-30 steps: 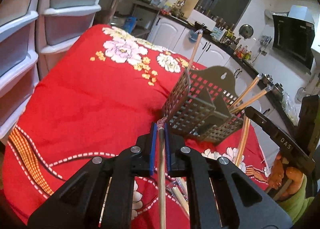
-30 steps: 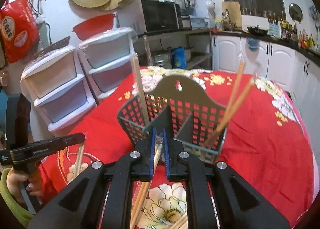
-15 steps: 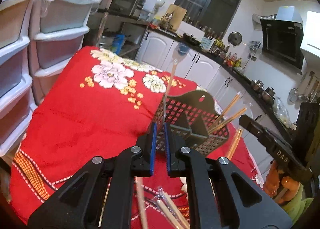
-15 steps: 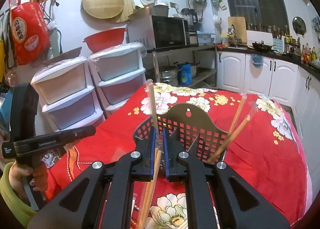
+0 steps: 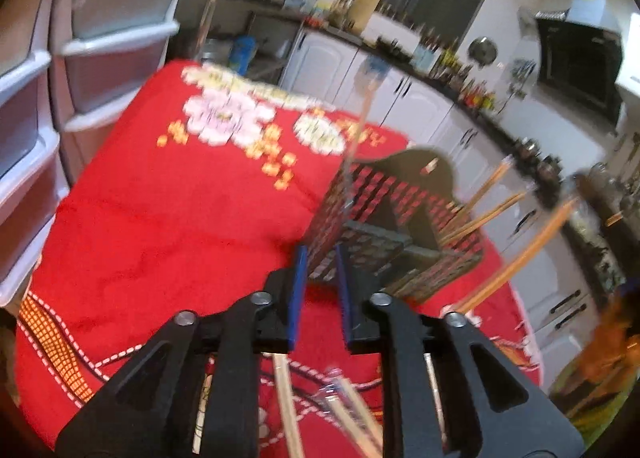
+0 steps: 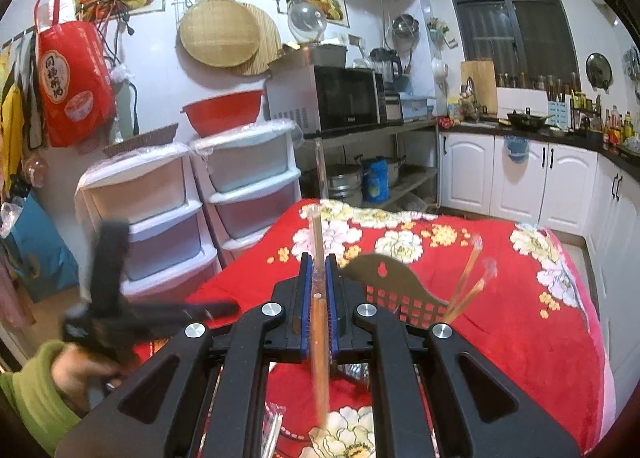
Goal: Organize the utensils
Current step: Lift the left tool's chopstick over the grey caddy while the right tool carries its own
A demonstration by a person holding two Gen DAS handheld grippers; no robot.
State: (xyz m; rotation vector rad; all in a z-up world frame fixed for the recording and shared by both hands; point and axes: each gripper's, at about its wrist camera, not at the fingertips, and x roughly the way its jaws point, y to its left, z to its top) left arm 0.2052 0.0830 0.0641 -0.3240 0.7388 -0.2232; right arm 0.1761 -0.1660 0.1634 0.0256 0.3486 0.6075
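While the left gripper [image 5: 320,286] is being opened, empty, just before the basket [image 5: 384,226], wrapped chopsticks [image 6: 318,322] are pinched above it by the right gripper [image 6: 318,290] for insertion.

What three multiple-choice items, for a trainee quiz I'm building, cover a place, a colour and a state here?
1. The basket stands: A on the red tablecloth; B on the counter; C in a drawer.
2. The right hand-held gripper has pads coloured: A green; B blue; C white.
3. That hand-held gripper is: A open, empty; B shut on a spoon; C shut on chopsticks.
Key: 1A, red cloth lies all around it; 2B, blue strips line both fingers; 3C, the pads squeeze the sticks.
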